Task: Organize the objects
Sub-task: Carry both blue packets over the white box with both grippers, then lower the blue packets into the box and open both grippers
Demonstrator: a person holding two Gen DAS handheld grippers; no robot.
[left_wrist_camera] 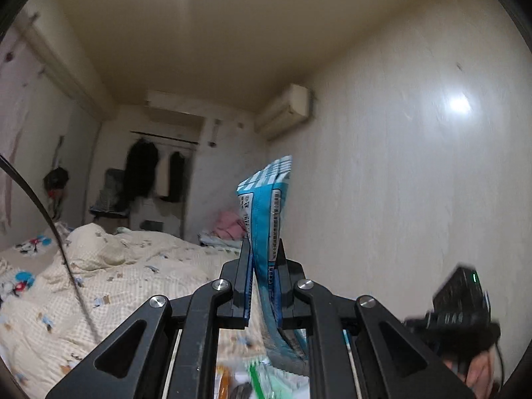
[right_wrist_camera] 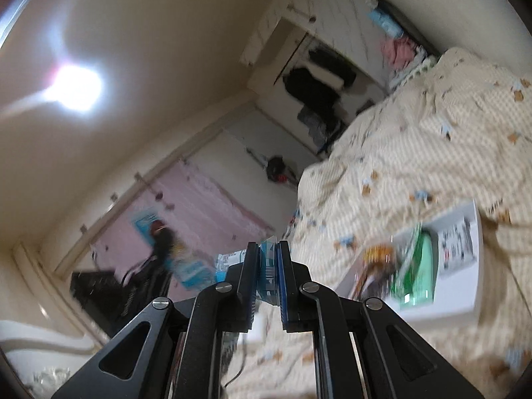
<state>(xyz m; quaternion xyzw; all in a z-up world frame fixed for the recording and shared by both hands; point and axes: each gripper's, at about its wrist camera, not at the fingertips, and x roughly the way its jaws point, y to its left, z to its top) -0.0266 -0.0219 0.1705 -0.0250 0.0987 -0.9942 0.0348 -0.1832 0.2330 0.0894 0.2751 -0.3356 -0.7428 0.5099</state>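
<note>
Blue-and-white packet (left_wrist_camera: 266,212) stands upright, long axis vertical, clamped at its lower part by the left gripper (left_wrist_camera: 264,262), while the right gripper (right_wrist_camera: 268,266) pinches a blue packet edge (right_wrist_camera: 267,259), both raised above the tray (right_wrist_camera: 459,299) on the bed (right_wrist_camera: 432,139).

A pale wall (left_wrist_camera: 399,166) fills the frame's right; an air conditioner (left_wrist_camera: 286,109) sits upper centre. A cream patterned quilt (left_wrist_camera: 116,266) covers the lower left; dark clothes (left_wrist_camera: 143,169) hang centre-left.

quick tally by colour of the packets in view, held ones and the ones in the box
Blue packet, clamped by both the left gripper and the right gripper: 1
Green packet in the white box: 1
Orange packet in that box: 1
Total: 3
</note>
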